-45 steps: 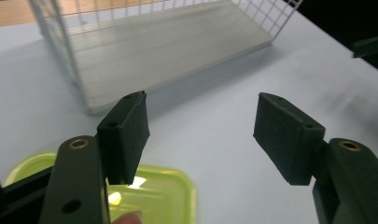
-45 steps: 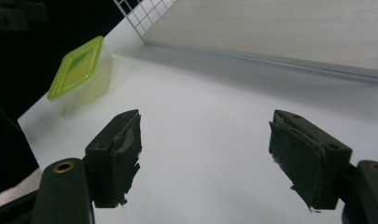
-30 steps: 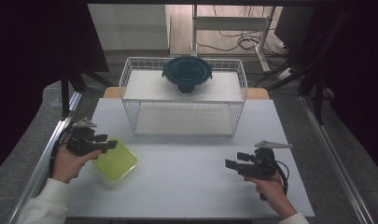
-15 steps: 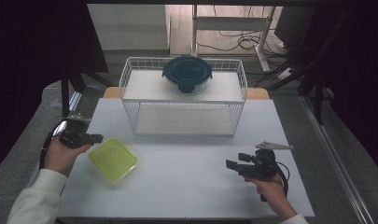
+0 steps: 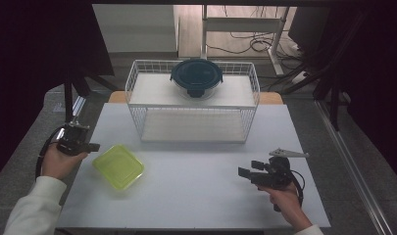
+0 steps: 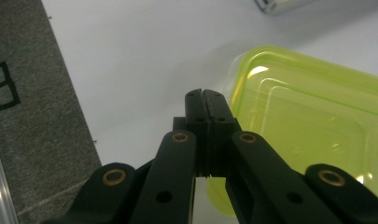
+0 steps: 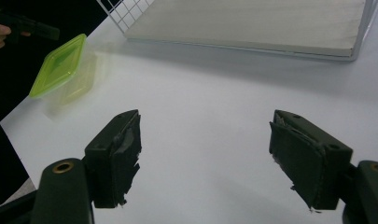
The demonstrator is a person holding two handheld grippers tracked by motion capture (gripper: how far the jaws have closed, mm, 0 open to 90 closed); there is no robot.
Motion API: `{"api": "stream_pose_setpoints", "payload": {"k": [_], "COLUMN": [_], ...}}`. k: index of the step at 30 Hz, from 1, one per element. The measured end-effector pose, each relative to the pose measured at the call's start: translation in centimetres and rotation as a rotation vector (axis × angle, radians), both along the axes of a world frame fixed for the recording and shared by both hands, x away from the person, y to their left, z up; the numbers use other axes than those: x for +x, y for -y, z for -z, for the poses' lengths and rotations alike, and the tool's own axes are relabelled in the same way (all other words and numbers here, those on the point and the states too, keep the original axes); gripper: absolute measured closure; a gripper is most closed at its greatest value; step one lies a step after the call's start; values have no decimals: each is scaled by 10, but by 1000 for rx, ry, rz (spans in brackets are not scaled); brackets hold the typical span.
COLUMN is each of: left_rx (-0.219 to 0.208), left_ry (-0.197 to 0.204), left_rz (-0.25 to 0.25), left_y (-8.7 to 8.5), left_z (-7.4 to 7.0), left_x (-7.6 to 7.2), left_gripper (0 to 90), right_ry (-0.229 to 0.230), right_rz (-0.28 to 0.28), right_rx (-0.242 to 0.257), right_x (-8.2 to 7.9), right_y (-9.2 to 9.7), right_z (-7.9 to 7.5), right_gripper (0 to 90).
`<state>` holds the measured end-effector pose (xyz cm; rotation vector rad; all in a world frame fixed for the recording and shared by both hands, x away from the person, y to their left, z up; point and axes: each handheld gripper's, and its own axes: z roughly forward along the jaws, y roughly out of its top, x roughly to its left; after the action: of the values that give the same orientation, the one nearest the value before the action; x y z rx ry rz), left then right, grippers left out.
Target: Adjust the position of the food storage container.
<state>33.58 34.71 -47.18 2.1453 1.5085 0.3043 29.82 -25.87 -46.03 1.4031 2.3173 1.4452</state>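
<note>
A lime-green lidded container (image 5: 118, 165) lies on the white table's left part. My left gripper (image 5: 94, 147) sits just left of it, apart from it. In the left gripper view its jaws (image 6: 205, 95) are pressed together with nothing between them, and the container (image 6: 308, 126) lies just to their right. My right gripper (image 5: 242, 172) rests low over the table's right front. Its jaws stand wide open and hold nothing (image 7: 205, 135). The right gripper view has the container (image 7: 60, 65) far off at upper left, with the left gripper (image 7: 37, 29) beyond it.
A white wire rack (image 5: 193, 105) stands at the back middle of the table (image 5: 196, 196). A dark blue lidded glass bowl (image 5: 196, 76) sits on its top shelf. Grey floor borders the table on the left, close to my left hand.
My left hand has drawn back to the left, off the green container's edge, and now rests beside it. The container stays put. The right hand has not moved.
</note>
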Motion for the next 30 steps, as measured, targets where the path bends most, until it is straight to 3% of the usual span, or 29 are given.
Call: {"api": "stream_pose_setpoints", "payload": {"k": [13,30], "left_rx": [56,20], "left_ry": [-48,-95], "left_rz": [21,62], "left_y": [1,12], "left_z": [14,24], "left_x": [3,-12], "left_gripper": [900,900], "right_ry": [-5,0], "right_rz": [0,37], "right_rx": [-2,27], "right_x": [1,2], "right_y": [0,8], "right_z": [1,-6], "right_gripper": [250,250]}}
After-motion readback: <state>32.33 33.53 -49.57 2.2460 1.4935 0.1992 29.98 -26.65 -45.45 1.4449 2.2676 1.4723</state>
